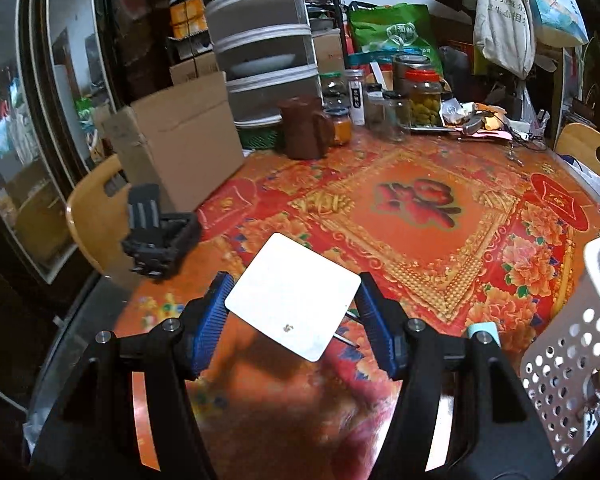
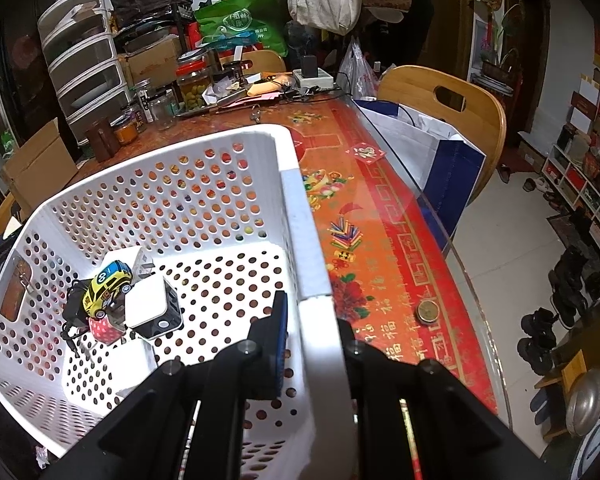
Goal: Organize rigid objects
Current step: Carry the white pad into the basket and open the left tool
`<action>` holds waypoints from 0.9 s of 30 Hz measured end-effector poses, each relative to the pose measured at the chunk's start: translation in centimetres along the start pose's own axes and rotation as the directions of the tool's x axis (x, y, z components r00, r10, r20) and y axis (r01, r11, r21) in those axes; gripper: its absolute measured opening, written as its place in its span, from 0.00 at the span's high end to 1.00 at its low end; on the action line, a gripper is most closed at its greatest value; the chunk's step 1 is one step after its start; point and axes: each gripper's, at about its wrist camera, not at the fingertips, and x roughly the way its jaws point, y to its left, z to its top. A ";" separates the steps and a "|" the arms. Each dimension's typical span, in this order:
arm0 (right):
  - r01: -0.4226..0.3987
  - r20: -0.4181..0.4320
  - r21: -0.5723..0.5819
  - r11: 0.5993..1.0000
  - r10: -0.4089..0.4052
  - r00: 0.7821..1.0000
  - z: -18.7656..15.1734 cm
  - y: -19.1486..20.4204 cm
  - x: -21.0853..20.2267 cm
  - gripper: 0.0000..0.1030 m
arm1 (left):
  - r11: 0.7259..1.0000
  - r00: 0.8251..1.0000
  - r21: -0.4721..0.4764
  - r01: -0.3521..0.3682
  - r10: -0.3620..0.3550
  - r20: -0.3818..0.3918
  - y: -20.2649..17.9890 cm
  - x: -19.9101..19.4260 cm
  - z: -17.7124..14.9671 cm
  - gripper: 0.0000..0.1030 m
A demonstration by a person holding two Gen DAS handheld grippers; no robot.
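Note:
My left gripper (image 1: 294, 300) is shut on a flat white square box (image 1: 292, 296), held tilted above the red patterned tablecloth (image 1: 412, 216). My right gripper (image 2: 312, 320) is shut on the right wall of the white perforated basket (image 2: 300, 216), one finger inside and one outside. Inside the basket lie a yellow toy car (image 2: 106, 288), a white cube (image 2: 148, 304), a small red box (image 2: 104, 330) and a black tangled item (image 2: 72, 312). The basket's corner also shows in the left wrist view (image 1: 572, 344).
A black device (image 1: 156, 236) sits at the table's left edge by a cardboard box (image 1: 180, 140). Jars (image 1: 420, 96) and a brown jug (image 1: 304, 128) stand at the back. A coin-like disc (image 2: 427, 312) lies right of the basket. Wooden chairs (image 2: 452, 100) flank the table.

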 end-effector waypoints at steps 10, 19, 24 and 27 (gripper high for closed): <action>-0.041 0.022 -0.011 0.999 0.041 0.999 -0.1 0.0 -0.2 0.88 | 0.999 0.999 0.005 -0.045 0.045 0.029 -0.7 -6.4 1.3 0.41; -0.049 0.038 -0.016 0.999 0.050 0.998 -0.1 0.0 -0.4 0.88 | 0.992 0.997 0.107 0.061 -0.065 0.039 -5.6 -13.9 1.9 0.41; -0.050 0.038 -0.013 0.999 0.050 0.998 -0.1 0.0 -0.4 0.88 | 0.967 0.991 0.221 0.129 -0.135 0.013 -10.4 -17.4 1.6 0.41; -0.049 0.038 -0.014 0.999 0.050 0.998 -0.1 0.1 -0.4 0.88 | 0.947 0.985 0.276 0.166 -0.169 -0.010 -13.2 -18.6 1.2 0.41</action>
